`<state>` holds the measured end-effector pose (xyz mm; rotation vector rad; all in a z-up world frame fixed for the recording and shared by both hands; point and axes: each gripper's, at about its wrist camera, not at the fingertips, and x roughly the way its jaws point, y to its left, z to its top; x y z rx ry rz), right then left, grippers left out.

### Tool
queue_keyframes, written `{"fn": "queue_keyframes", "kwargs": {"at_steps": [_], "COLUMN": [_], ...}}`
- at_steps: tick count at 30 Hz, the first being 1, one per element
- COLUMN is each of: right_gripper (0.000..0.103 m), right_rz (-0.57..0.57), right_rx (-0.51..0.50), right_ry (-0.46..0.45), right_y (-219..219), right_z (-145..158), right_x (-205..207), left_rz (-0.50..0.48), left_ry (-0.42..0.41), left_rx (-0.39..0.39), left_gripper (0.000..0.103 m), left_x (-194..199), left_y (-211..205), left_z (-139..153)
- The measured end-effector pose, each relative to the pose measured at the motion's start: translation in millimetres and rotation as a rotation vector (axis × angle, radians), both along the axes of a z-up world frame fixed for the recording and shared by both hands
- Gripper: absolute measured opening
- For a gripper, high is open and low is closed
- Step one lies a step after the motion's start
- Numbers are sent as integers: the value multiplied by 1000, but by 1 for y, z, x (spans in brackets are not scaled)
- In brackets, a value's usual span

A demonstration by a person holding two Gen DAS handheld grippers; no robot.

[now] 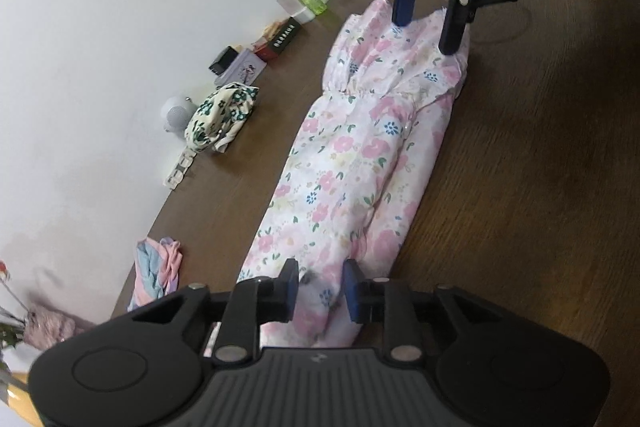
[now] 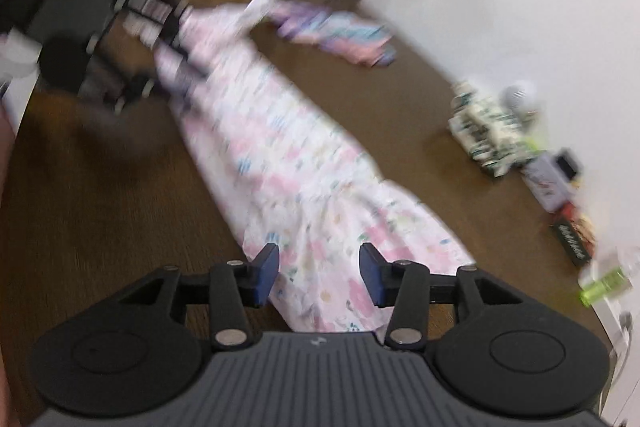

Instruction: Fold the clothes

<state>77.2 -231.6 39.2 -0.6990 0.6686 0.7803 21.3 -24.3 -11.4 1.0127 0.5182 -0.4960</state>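
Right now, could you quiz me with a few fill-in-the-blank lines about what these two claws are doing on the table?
The long floral garment lies folded into a narrow strip on a ____ wooden table.
The left claw sits at one end and the right claw at the ____ end.
Both claws are ____, gripping nothing.

Missing words: brown; opposite; open

pink-and-white floral dress, brown wood-grain table, cream cloth with dark green flowers

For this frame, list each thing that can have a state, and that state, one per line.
Floral dress: folded into a long narrow strip, flat on the table.
Left hand-held gripper: open, over one end of the dress.
Right hand-held gripper: open, over the other end.
Green-flowered cloth: crumpled.
Striped cloth: bunched.
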Motion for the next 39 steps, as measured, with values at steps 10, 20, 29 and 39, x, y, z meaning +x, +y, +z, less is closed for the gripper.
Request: {"fn": "queue_keyframes", "kwargs": {"at_steps": [10,20,29,39], "right_gripper": [51,52,55,55], "right_rz": [86,140,190,84], "right_rx": [-36,-98,-118,-48], "right_ry": [70,22,26,66], "right_y": [20,40,61,66], "right_z": [-9,-12,-14,-11], "right_x": [18,34,33,38], "left_rz": [-24,11,18,48], "left_ry": [-8,-185,-227,-235], "left_rx": [59,10,-35,-75], "left_gripper": [1,1,1,1], "left_x": [21,22,30,36], "left_y": [-14,-9,-10,-6], "left_z": [-4,27,43,50]}}
